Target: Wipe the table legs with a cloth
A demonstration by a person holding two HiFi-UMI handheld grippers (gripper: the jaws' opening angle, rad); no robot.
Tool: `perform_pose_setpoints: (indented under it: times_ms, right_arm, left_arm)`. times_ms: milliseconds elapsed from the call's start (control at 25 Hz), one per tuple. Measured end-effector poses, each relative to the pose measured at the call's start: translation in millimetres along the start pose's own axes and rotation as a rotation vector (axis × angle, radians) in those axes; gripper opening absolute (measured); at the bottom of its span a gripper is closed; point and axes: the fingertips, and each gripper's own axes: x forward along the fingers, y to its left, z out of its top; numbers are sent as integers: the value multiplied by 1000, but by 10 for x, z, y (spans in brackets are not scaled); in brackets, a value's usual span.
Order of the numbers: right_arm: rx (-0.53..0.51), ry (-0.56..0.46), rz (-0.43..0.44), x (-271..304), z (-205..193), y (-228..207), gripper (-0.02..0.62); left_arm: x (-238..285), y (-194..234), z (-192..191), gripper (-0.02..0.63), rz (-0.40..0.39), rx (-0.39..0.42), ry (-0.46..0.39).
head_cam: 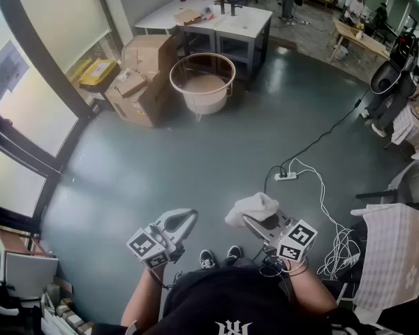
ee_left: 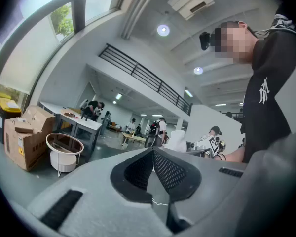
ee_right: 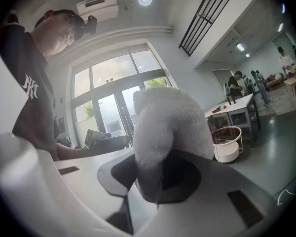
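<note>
A white fluffy cloth [head_cam: 253,206] is bunched in my right gripper [head_cam: 255,223], which is shut on it; in the right gripper view the cloth [ee_right: 170,127] fills the space above the jaws. My left gripper [head_cam: 180,222] is held low at the left, shut with nothing in it; in the left gripper view its black pads [ee_left: 160,169] meet. The white table [head_cam: 216,19] with dark legs stands far off at the back of the room, well away from both grippers.
A round white basket [head_cam: 202,84] stands before the table, cardboard boxes [head_cam: 143,75] to its left. A power strip [head_cam: 285,176] with white cables lies on the grey floor at the right. Chairs [head_cam: 405,187] and a checked cloth [head_cam: 394,257] are at far right. Windows run along the left.
</note>
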Motion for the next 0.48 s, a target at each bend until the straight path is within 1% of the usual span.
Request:
perform_pose_setpoints:
  times_ms: [120, 200, 280, 480]
  right_arm:
    - [6, -17, 13, -146, 21, -7, 84]
    - [9, -21, 13, -200, 19, -70, 84]
    - [13, -18, 17, -223, 5, -159, 84]
    - [33, 2, 59, -192, -111, -354, 84]
  left_arm:
    - [75, 26, -201, 6, 42, -4, 60]
    - [158, 25, -240, 6, 51, -19, 61]
    - [252, -1, -264, 6, 43, -20, 57]
    - [358, 41, -377, 6, 59, -34, 66]
